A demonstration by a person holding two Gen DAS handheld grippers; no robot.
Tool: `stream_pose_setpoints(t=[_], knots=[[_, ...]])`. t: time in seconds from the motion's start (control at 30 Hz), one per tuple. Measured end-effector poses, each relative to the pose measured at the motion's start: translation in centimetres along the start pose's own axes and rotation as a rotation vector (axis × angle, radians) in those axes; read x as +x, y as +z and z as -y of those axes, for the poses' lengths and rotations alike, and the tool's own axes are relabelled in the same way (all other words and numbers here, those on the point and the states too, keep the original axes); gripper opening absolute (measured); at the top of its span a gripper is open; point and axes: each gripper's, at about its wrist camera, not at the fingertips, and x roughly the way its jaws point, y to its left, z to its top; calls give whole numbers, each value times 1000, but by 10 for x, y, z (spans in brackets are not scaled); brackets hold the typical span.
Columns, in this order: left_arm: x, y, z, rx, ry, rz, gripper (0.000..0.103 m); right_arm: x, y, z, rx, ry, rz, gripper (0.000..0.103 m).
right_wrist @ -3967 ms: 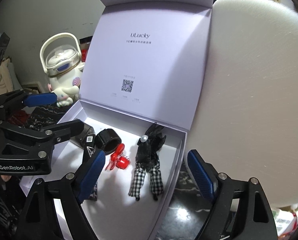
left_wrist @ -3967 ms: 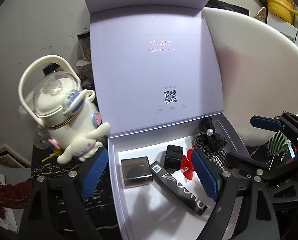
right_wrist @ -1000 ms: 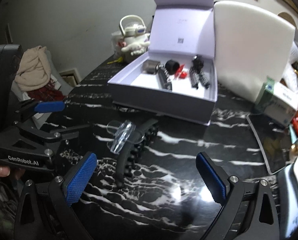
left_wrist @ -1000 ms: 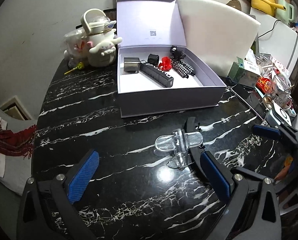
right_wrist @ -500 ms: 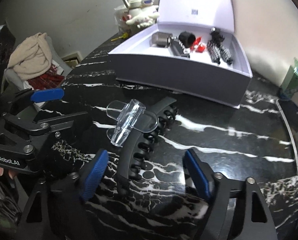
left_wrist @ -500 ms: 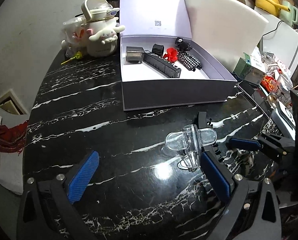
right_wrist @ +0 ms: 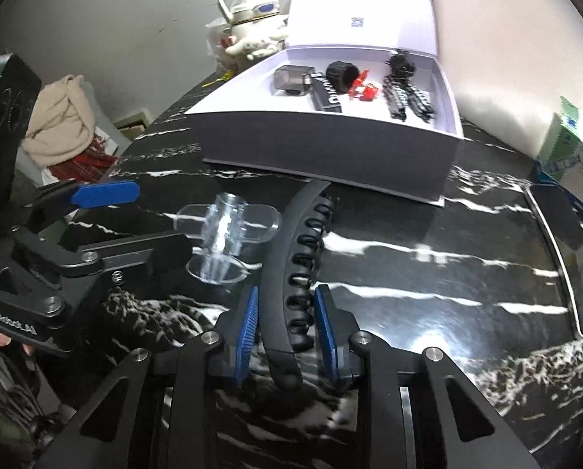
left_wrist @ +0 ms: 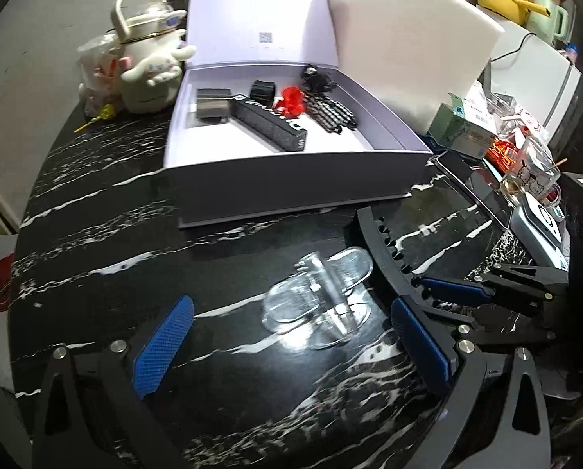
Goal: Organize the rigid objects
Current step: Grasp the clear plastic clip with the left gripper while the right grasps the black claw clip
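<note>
A long black hair claw clip (right_wrist: 297,269) lies on the black marble table, also seen in the left wrist view (left_wrist: 385,250). My right gripper (right_wrist: 287,328) has closed around its near end, blue pads against both sides. A clear plastic hair clip (left_wrist: 318,301) lies just left of it (right_wrist: 225,234). My left gripper (left_wrist: 287,348) is open, its jaws straddling the clear clip without touching it. The open lilac gift box (left_wrist: 291,187) behind holds a grey case, a black stick box, a red clip and a checked bow.
A white Cinnamoroll kettle (left_wrist: 150,62) stands left of the box. A white foam board (left_wrist: 404,47) leans behind it. A phone (right_wrist: 557,258), a green carton (left_wrist: 463,129) and a glass cup (left_wrist: 530,179) crowd the right side.
Both grippers pulled back from the box and dropped toward the table. My right gripper's jaws closed from wide open onto the black claw clip. My left gripper moved in around the clear clip.
</note>
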Motion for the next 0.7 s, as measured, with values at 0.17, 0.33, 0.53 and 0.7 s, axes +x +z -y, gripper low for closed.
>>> stream_pose_setpoints(t=[0.17,0.33,0.53,0.7], knots=[[14,4,10,3,-3,-11,103,-10,-8,18,28,-28,-2,29],[27,6,19,28,45,-24,103,-15,-12,26,38,-36,-3,29],[35,5,26,57,42,-35,91,-17,-14,28,37,-37,2,29],[39,2,29,78,62,-43,73,-16,-13,28,34,-39,0,30]])
